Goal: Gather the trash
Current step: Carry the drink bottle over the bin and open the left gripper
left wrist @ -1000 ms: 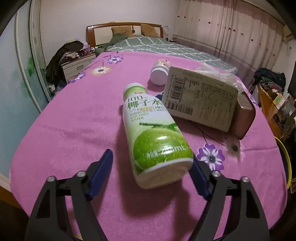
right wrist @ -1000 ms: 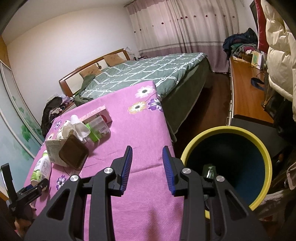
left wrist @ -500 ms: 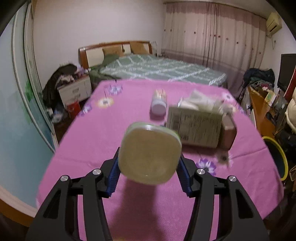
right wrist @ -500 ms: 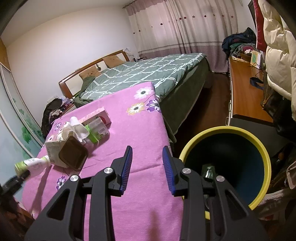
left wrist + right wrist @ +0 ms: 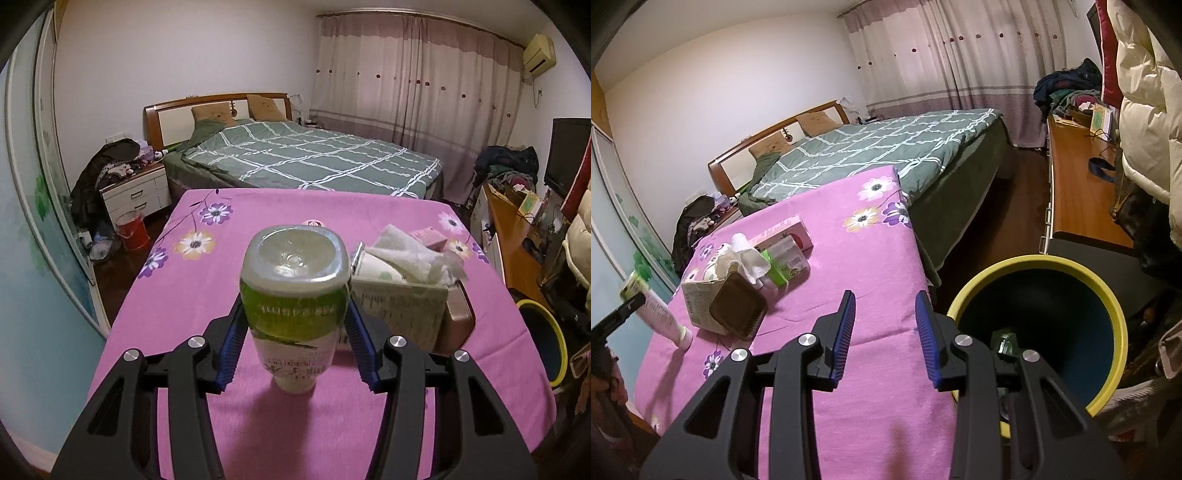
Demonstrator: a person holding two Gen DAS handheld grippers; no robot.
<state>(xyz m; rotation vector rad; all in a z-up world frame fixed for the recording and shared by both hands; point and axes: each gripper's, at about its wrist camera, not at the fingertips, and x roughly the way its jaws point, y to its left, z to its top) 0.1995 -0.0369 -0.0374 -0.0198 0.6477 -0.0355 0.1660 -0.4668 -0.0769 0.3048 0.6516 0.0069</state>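
Filling the centre of the left wrist view, the bottle (image 5: 295,310) hangs upside down, pinched at its green-labelled body by the left tongs (image 5: 295,325), whose ribbed blue pads press on both sides. Its rounded-square base faces the lens, pale and translucent, with a soft dimple in the middle; below the glossy green wrap the label turns white with small print, and the narrow capped end points down toward the pink tablecloth (image 5: 258,424), casting a dark shadow on the cloth. In the right wrist view the same bottle shows at the left edge, slanted, cap lowest, close above the cloth; whether it touches is hard to call.

Over on the right side, the right tongs (image 5: 885,332) stand released, blue pads apart with only cloth between them, low in the centre of the frame. Just right of them gapes the trash bin (image 5: 1115,314), a round tub with a yellow rim and a dark blue inside, something small and greenish lying at the bottom.

Beside the bottle, right of centre in the left view, sits a cardboard box (image 5: 399,314) printed with fine text, crumpled white tissue (image 5: 413,254) spilling from its top, and a brown rounded-square lid (image 5: 458,317) leaning against its side. The cloth is soft, matte, dotted with purple and white flowers.
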